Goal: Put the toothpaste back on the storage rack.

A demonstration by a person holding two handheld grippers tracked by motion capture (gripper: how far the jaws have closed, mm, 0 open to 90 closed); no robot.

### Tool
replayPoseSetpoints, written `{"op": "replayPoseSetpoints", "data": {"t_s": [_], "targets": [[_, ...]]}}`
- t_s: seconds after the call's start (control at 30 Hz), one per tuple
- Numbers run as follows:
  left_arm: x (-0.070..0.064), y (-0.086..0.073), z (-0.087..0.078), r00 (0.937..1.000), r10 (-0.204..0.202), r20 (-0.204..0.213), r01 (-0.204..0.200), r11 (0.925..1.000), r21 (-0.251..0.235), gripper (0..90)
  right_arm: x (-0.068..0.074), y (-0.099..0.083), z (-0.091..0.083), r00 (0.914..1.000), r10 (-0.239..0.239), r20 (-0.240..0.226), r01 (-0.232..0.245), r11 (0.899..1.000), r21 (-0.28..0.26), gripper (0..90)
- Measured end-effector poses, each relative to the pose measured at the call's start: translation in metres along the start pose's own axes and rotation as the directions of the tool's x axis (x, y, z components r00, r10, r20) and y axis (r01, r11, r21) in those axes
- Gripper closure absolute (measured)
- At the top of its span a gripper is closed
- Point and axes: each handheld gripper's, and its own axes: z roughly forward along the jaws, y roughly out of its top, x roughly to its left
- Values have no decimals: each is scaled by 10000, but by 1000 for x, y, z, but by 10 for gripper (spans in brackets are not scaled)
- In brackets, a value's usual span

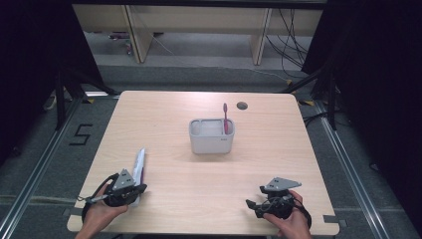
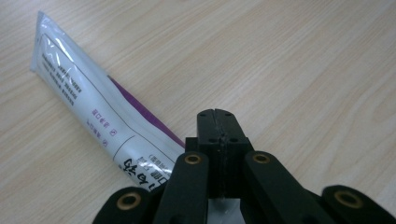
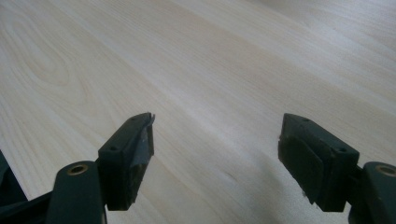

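both grippers low at the table's near edge
left gripper [image 2: 217, 122] clenched empty, just beside the toothpaste tube [image 2: 88, 100]; right gripper [image 3: 217, 140] released over bare table [image 3: 210, 60].

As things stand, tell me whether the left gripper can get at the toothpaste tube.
Probably yes. The left gripper sits right at the near end of the toothpaste tube, with bare table around it. Its jaws are shut beside the tube, so it would have to open first.
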Motion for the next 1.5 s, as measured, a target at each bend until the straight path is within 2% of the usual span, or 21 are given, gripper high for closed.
{"op": "replayPoseSetpoints", "data": {"t_s": [0.03,0.17,0.2,0.3,0.43,0.5,0.53,0.57,0.77,0.8,0.9,0.97,1.0,1.07,1.1,1.17,1.27,1.3,1.4,1.43,1.5], "targets": [[2,0,-2,9997,220,43,-220,9996,202,891,0,0,0,10000,-17,9,17,10000,-6,277],[9,-5,-5,9999,98,-121,-95,9997,214,888,-1,0,0,10000,-22,26,22,10000,-10,277],[11,-5,-7,9998,199,-80,-195,9988,450,886,-1,0,0,10000,-34,38,34,10000,-19,277],[18,-6,-9,9996,273,2,-273,9980,570,885,0,0,1,10000,-6,-8,6,10000,18,277],[24,-6,-10,9995,272,-141,-259,9961,844,885,0,0,1,10000,-5,-20,5,10000,14,277],[26,-7,-10,9997,185,-177,-171,9967,790,885,0,0,0,10000,92,-9,-92,9999,45,277],[28,-7,-11,9996,201,-221,-182,9963,841,885,-2,0,0,9999,-151,44,150,9999,20,277],[29,-7,-12,9995,272,-187,-255,9960,859,885,1,0,0,9999,148,-1,-148,9999,61,277],[30,-8,-12,9994,168,-305,-142,9961,865,874,0,1,0,9999,101,-54,-101,9999,116,277],[31,-8,-12,9995,149,-267,-124,9958,910,865,2,1,-1,9997,230,-71,-228,9996,177,277],[28,-5,-12,9995,105,-288,-75,9946,1035,812,0,0,0,10000,-46,-68,47,9999,111,277],[27,-2,-13,9994,-3,-353,31,9967,816,773,-4,1,3,9977,-602,-300,599,9982,-100,277],[27,0,-14,9991,-68,-411,99,9971,758,746,-1,1,2,9996,-207,-203,208,9998,61,277],[28,5,-18,9985,0,-543,38,9975,700,704,-2,1,2,9989,-468,-27,468,9989,-63,277],[26,7,-19,9984,-216,-523,248,9979,607,675,0,1,1,9998,-193,-50,194,9997,120,277],[28,11,-22,9973,-353,-647,394,9972,630,602,-1,1,1,9994,-325,-102,326,9994,100,277],[30,12,-23,9947,-653,-797,704,9955,630,502,0,1,1,9997,-206,-164,208,9997,112,277],[34,13,-24,9909,-985,-915,1051,9919,711,465,-1,2,2,9992,-383,-118,383,9993,2,277],[43,13,-25,9824,-1597,-970,1687,9813,924,398,1,1,1,9997,-182,-142,183,9998,87,277],[45,12,-25,9794,-1814,-881,1904,9759,1065,374,-1,1,3,9990,-417,-183,417,9991,-41,277],[49,12,-25,9773,-1918,-902,2016,9725,1164,358,-2,1,3,9986,-512,-97,511,9987,-69,277]]}}
